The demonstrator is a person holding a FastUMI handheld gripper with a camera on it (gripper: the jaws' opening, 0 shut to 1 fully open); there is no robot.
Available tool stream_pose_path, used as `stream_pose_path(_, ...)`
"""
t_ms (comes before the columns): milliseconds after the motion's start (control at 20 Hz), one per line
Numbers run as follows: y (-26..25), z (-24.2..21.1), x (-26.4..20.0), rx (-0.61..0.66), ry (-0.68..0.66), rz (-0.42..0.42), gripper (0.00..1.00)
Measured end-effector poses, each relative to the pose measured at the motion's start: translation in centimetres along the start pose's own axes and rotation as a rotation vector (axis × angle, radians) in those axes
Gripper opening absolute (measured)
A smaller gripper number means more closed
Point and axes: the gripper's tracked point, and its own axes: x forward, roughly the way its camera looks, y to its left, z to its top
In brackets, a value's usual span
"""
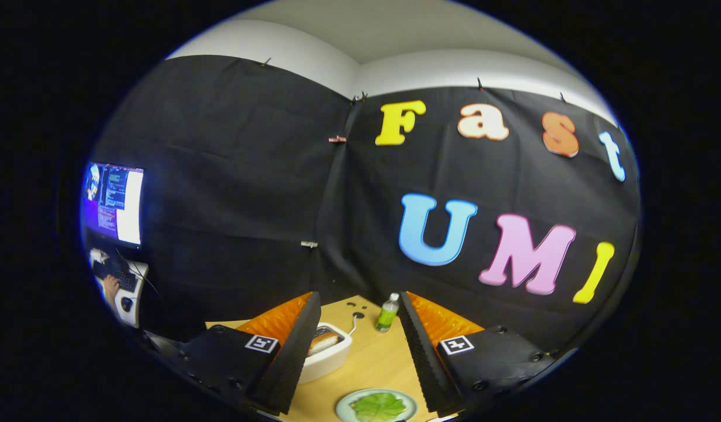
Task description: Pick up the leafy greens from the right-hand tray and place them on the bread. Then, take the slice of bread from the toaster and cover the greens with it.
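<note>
Since the gripper (pixel 358 328) hangs high with fingers apart, greens (pixel 379 406) below on their plate (pixel 347 404), dropping blind could miss them.

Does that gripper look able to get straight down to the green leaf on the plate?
Probably yes. The gripper is open, and the leafy greens lie on the plate between its fingers, with nothing over them. The toaster stands off to the side.

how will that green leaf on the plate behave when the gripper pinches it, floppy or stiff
Probably floppy: the leaf looks thin and crinkled, lying flat on the plate, so it may droop when lifted. It likely weighs almost nothing and could slide rather than lift. The gripper is open above it, fingers well apart, so a pinch near the middle seems safest.
</note>
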Motion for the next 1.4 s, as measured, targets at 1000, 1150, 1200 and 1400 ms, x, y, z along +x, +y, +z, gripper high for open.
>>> stream_pose_path(1000, 3.1, -22.8, 18.6, 0.48, 0.612, -0.229, 0.54)
stream_pose_path(1150, 3.2, -23.3, 18.2, 0.543, 0.625, -0.277, 0.22)
stream_pose_path(1200, 3.3, -23.3, 18.2, 0.559, 0.63, -0.277, 0.17)
stream_pose_path(1400, 2.4, -20.9, 17.8, 0.6, 0.569, -0.272, 0.12)
